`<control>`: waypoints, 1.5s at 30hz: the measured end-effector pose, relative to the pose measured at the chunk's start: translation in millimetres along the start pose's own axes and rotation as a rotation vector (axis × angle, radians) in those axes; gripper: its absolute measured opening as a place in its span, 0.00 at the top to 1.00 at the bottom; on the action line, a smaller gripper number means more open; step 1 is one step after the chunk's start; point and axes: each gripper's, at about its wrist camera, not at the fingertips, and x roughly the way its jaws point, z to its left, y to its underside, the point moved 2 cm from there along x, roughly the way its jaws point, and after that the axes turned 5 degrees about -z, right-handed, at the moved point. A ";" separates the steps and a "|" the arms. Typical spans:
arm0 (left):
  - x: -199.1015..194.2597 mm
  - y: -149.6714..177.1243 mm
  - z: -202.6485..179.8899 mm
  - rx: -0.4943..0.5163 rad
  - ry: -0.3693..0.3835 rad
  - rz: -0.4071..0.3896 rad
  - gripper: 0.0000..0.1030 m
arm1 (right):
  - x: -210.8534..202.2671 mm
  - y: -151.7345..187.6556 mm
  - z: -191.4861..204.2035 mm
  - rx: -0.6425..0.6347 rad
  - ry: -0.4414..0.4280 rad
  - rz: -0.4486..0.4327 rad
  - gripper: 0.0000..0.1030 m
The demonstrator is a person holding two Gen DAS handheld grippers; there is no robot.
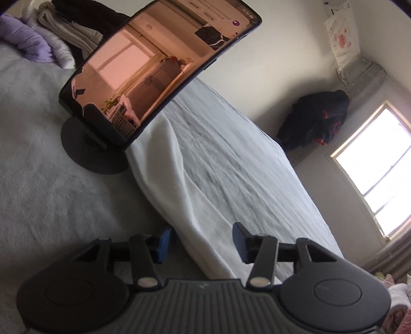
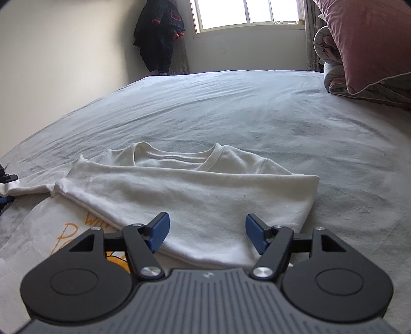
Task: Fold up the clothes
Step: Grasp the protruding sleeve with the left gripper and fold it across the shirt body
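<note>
Grey bed (image 2: 231, 108) fills both views; window (image 2: 246, 12) and a dark jacket (image 2: 159, 36) hang at the far wall. White shirt (image 2: 185, 185) lies partly folded mid-bed, its print half covered. Right tool (image 2: 207, 235) hovers over the hem, jaws apart, empty. Left tool (image 1: 203, 244) straddles a shirt edge, pads clear of the cloth. A phone (image 1: 159, 64) on a stand blocks the clothes pile (image 1: 51, 38).

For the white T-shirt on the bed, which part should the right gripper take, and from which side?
Probably the near folded edge of the white T-shirt, approached low from the camera's side. That rounded, doubled fold lies just in front of the open right gripper, offers a lip to pinch, and sits clear of the collar.
</note>
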 end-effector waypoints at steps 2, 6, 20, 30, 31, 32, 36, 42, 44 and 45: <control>2.2 1.0 -3.9 0.015 -0.023 0.000 0.90 | 0.0 -0.1 -0.2 0.002 0.000 0.000 0.32; -6.0 1.1 -16.4 0.070 0.020 -0.021 0.96 | 0.4 -0.4 0.1 0.001 0.001 0.000 0.32; -57.2 2.0 -106.5 0.254 0.525 0.045 0.96 | -1.2 -2.9 -0.3 0.005 0.001 -0.010 0.32; -87.9 62.7 -171.3 0.412 0.815 0.189 0.96 | -5.8 -5.0 -3.5 0.031 -0.007 -0.033 0.32; -91.7 73.2 -172.9 0.445 0.837 0.213 0.96 | -6.4 -5.3 -3.9 0.036 -0.007 -0.036 0.32; -95.3 83.9 -174.1 0.479 0.859 0.237 0.96 | -7.0 -5.5 -4.4 0.041 -0.008 -0.039 0.32; -104.1 130.7 -172.5 0.634 0.919 0.362 0.96 | -7.7 -5.9 -5.3 0.050 -0.011 -0.044 0.32; -86.7 192.5 -148.0 0.862 0.892 0.529 0.94 | -7.0 -6.0 -4.4 0.045 -0.014 -0.039 0.32; -79.1 188.6 -145.1 0.833 0.876 0.564 0.94 | -7.4 -6.0 -5.0 0.047 -0.015 -0.040 0.32; -75.2 186.0 -143.9 0.815 0.868 0.581 0.93 | -7.4 -6.1 -5.4 0.049 -0.015 -0.041 0.32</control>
